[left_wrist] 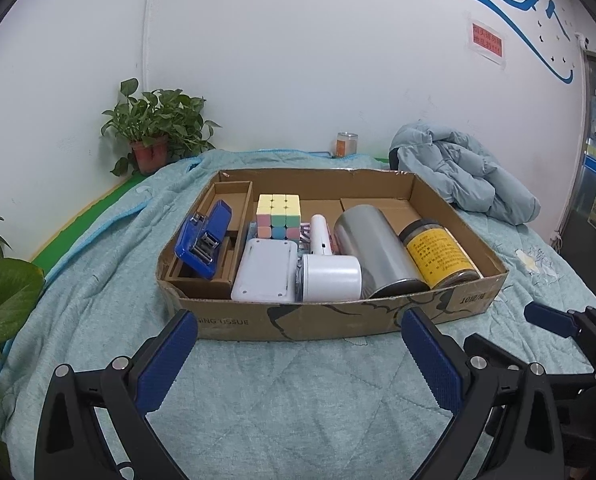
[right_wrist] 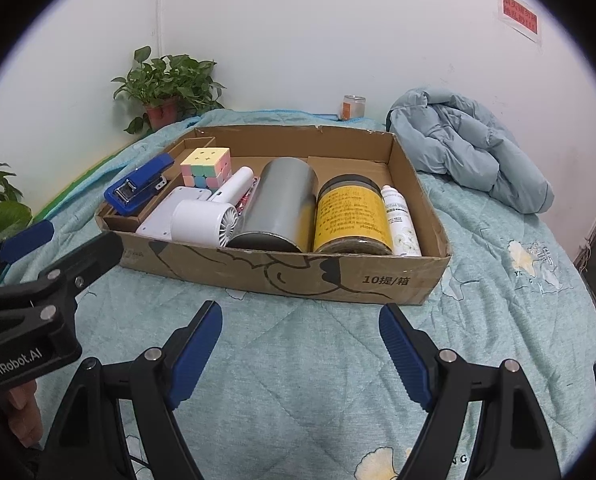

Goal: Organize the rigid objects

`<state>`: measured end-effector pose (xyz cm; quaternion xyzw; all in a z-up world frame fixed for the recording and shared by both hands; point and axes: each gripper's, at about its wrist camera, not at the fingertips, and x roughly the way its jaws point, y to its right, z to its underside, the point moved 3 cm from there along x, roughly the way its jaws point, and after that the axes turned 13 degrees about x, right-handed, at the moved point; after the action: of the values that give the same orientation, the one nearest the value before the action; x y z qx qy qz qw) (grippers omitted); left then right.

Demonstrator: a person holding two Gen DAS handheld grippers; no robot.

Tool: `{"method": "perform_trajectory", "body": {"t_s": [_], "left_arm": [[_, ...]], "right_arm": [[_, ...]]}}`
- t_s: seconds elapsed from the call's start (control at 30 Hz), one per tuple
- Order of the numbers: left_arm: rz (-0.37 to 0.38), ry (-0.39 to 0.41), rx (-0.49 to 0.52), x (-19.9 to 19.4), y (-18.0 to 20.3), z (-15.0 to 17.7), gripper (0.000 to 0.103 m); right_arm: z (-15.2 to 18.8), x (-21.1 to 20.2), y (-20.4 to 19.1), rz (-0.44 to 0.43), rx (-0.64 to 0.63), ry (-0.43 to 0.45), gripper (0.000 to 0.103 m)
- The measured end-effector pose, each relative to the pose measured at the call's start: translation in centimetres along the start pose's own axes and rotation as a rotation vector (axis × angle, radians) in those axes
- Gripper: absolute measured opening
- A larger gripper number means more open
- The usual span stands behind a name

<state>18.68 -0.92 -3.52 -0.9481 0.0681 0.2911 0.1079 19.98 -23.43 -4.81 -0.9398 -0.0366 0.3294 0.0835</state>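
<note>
A shallow cardboard box (left_wrist: pixel 329 322) (right_wrist: pixel 397 280) lies on the quilt. Inside it are a blue stapler (left_wrist: pixel 204 240) (right_wrist: pixel 138 188), a pastel puzzle cube (left_wrist: pixel 278 216) (right_wrist: pixel 206 168), a white flat device (left_wrist: pixel 265 276) (right_wrist: pixel 162 216), a white handheld fan (left_wrist: pixel 329 276) (right_wrist: pixel 204 222), a silver can (left_wrist: pixel 373 252) (right_wrist: pixel 278 204), a yellow-label jar (left_wrist: pixel 437 254) (right_wrist: pixel 351 212) and a white spray bottle (right_wrist: pixel 401 220). My left gripper (left_wrist: pixel 299 354) stands open in front of the box, nothing between its fingers. My right gripper (right_wrist: pixel 301 346) is open too, just short of the box's front wall.
A pale blue padded jacket (left_wrist: pixel 465 172) (right_wrist: pixel 469 148) lies right of the box. Potted plants (left_wrist: pixel 154 132) (right_wrist: pixel 166 84) stand at the back left, and a small jar (left_wrist: pixel 345 144) by the wall. A person's fingers (right_wrist: pixel 22 416) hold the left tool.
</note>
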Motion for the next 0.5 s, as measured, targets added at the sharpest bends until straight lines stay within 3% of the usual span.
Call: {"method": "perform_trajectory", "body": {"t_s": [0.5], "left_arm": [[0.017, -0.023, 0.001, 1.3, 0.3, 0.3, 0.103]], "right_arm": [[0.1, 0.2, 0.1, 0.005, -0.007, 0.000, 0.081]]}}
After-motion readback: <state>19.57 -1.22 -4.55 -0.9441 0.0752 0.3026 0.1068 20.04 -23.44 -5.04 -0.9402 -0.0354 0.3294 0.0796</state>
